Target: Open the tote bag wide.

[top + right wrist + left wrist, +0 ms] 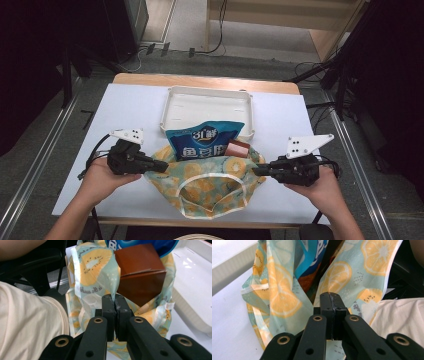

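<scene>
A thin bag printed with orange slices [210, 182] lies on the white table cover near the front edge. A blue snack packet [202, 140] and a brown box [238, 148] stick out of its far mouth. My left gripper [162, 165] is shut on the bag's left edge [287, 302], the jaws pinching the film. My right gripper [257, 171] is shut on the bag's right edge [100, 270], with the brown box [141, 272] just beyond its jaws. The blue packet [312, 257] shows inside the bag in the left gripper view.
A white shallow tray [170, 102] stands behind the bag at the table's middle back. The table's wooden far edge [205, 80] lies beyond it. A person's pale sleeve [27, 322] is beside the right gripper. A dark chair and cables are around the table.
</scene>
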Action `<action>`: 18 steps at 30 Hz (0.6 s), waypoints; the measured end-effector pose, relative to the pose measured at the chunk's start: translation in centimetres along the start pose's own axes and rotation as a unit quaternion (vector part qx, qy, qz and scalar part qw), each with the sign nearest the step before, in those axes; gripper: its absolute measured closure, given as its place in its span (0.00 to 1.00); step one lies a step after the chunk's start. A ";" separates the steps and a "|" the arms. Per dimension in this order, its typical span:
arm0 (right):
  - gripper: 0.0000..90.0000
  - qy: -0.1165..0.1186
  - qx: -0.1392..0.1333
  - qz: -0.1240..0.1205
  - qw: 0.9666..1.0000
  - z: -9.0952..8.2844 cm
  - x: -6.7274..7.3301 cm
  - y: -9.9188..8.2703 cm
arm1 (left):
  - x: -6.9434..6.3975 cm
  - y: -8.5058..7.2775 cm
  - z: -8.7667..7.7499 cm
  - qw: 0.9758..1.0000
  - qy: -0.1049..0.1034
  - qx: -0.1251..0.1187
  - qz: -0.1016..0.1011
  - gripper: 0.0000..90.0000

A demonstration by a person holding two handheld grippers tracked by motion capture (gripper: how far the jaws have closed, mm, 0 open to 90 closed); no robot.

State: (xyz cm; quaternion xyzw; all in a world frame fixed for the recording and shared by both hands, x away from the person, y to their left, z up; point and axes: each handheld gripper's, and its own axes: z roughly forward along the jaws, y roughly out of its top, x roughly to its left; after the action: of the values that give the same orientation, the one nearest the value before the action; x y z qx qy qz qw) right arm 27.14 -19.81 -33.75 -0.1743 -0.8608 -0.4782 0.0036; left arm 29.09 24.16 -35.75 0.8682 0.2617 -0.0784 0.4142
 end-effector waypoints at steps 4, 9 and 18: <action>0.99 0.004 0.002 0.008 1.000 0.4 -0.1 -0.6 | -0.2 -0.4 -0.1 1.000 -0.002 -0.001 0.001 1.00; 0.99 0.010 0.007 0.021 1.000 1.1 -0.2 -1.9 | -0.3 -1.1 0.1 1.000 -0.005 0.003 -0.001 1.00; 0.99 0.017 0.015 0.049 0.999 3.2 -0.8 -4.5 | 0.3 -2.8 1.2 1.000 -0.007 0.011 -0.017 1.00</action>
State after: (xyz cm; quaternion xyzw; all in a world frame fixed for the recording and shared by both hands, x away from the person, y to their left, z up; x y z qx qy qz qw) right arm 27.05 -19.53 -39.34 -0.2084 -0.8582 -0.4669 0.0444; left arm 27.99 24.82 -38.59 0.8676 0.2722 -0.0942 0.4054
